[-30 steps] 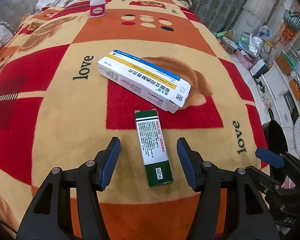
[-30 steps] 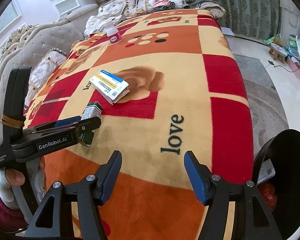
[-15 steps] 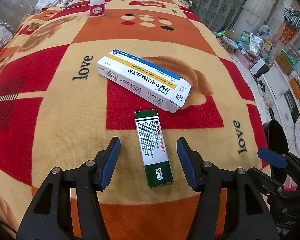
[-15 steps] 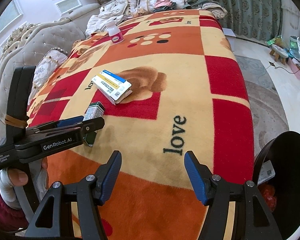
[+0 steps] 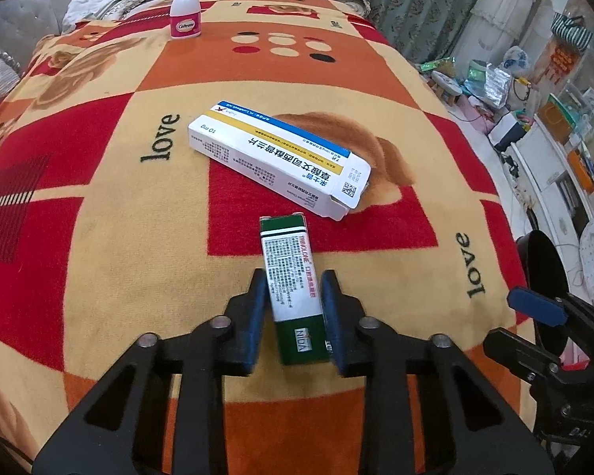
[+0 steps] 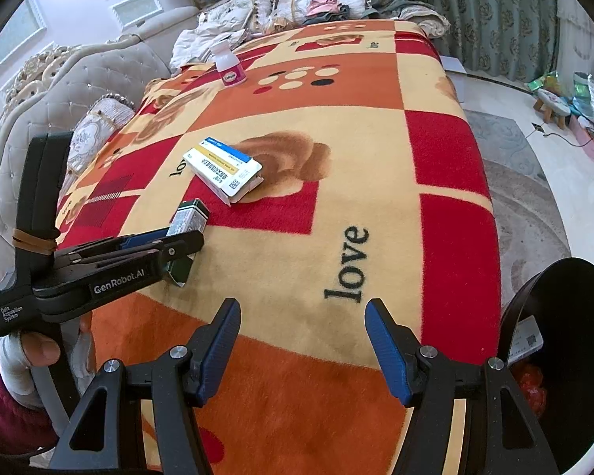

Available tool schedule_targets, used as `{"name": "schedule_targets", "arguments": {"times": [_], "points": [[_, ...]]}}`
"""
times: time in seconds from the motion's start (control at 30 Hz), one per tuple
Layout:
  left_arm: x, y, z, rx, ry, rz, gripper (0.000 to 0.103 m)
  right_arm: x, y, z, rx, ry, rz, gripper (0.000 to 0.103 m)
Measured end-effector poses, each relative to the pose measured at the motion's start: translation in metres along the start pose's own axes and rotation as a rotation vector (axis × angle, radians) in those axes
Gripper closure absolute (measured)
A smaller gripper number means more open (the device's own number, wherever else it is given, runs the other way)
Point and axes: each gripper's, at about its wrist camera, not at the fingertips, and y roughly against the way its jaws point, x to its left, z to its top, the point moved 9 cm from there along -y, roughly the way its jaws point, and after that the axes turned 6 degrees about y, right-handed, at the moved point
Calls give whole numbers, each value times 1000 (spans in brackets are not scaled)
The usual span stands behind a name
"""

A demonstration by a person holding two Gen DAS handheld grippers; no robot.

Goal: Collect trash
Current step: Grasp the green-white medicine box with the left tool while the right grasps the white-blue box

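Observation:
A small green medicine box [image 5: 293, 277] lies on the patterned blanket [image 5: 99, 237]. My left gripper [image 5: 294, 279] is closing on it, its blue pads against the box's two long sides; the right wrist view shows the same grip on the green box [image 6: 189, 215] from the side. Just beyond lies a longer white medicine box [image 5: 277, 162] with blue and yellow stripes, one end flap loose. A white and pink pill bottle [image 5: 185, 10] stands upright at the far end. My right gripper [image 6: 303, 316] hangs open over bare blanket, nothing between its fingers.
A black bin [image 6: 566, 356] stands on the floor off the bed's right edge, with a white carton and something red inside. Pillows and clothes pile up at the far end, a tufted headboard [image 6: 79, 79] on the left. A person's hand [image 6: 39, 350] holds the left gripper.
The left gripper's jaws have come in from wide apart onto the sides of the green box. The box's far end has shifted slightly. The right gripper has not moved.

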Motion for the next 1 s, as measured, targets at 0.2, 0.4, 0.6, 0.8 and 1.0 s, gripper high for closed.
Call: {"name": "schedule_targets", "arguments": {"times": [0.2, 0.4, 0.6, 0.8, 1.0], "points": [[5, 17, -3, -30, -6, -15, 81, 6, 1, 0, -6, 4, 18, 40], [21, 36, -8, -49, 12, -23, 81, 20, -6, 1, -7, 10, 48, 40], [42, 53, -12, -76, 30, 4, 81, 44, -19, 6, 1, 54, 72, 40], [63, 64, -14, -99, 48, 38, 81, 67, -38, 15, 17, 117, 83, 40], [80, 68, -16, -105, 66, 65, 81, 84, -58, 24, 38, 170, 90, 39]]}}
